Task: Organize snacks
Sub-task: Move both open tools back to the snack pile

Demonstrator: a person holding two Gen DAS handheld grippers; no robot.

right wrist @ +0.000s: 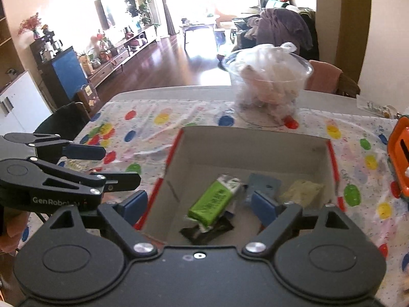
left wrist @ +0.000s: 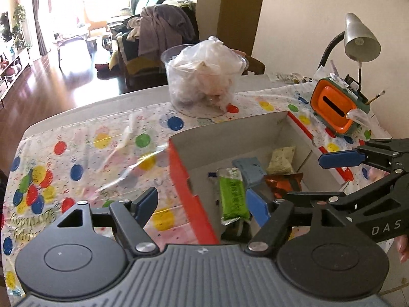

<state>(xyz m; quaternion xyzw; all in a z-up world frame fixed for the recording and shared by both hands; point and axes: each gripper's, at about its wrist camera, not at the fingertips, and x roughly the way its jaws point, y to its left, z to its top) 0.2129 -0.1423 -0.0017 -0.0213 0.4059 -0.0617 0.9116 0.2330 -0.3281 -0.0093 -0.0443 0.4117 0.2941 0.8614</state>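
Above red-edged box (right wrist: 255, 151) on bench (left wrist: 76, 158): left claw (left wrist: 202, 204), right claw (right wrist: 198, 206) both wide, empty. Green packet (right wrist: 213, 202) dropped inside. Next: fetch another snack.

Right gripper (right wrist: 199, 204) is held over the near edge of the open cardboard box (right wrist: 255, 151), fingers spread wide, nothing gripped. Inside the box are seen a green snack pack (right wrist: 213, 202), a blue-grey packet (right wrist: 265, 185), a pale packet (right wrist: 301, 190) and a dark wrapper (right wrist: 207, 230). Left gripper (right wrist: 122, 166) is seen at left, over the worktop (right wrist: 179, 92), jaws apart. A clear tub (right wrist: 268, 87) stands beyond the box.
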